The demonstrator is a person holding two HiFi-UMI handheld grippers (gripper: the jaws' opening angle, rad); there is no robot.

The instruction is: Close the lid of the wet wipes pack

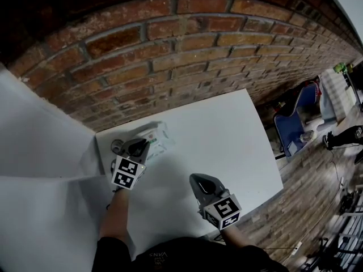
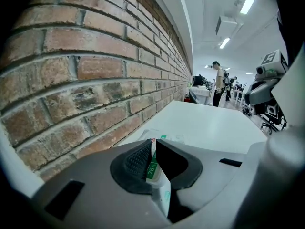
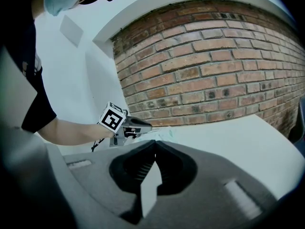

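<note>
The wet wipes pack [image 1: 156, 135] lies at the far left of the white bench [image 1: 227, 135], close against the brick wall [image 1: 170, 50], and the person has gone in on it with the left tongs [image 1: 139, 146]. In the left gripper view those jaws are pinched on a thin white-and-green printed sheet of the pack, with only that sliver between them. I can't tell from here whether it is the lid flap itself or just an edge of the wrapper. The tongs cover the top of the pack in the head view, so I can't say whether the lid is open or down. The right tongs [image 1: 202, 181] hang over bare bench, well apart from the pack and nearer the person. Their jaws are closed tip to tip with nothing in them. To my eye this is the step of getting hold of the pack, and the closing itself looks not yet done. If that sheet is the flap, the next move would be to fold it down over the opening and press it flat. The idle right tongs could come across to steady the soft pack or do the pressing. The pack is limp and light, so a one-sided pull may well drag it along the bench.
</note>
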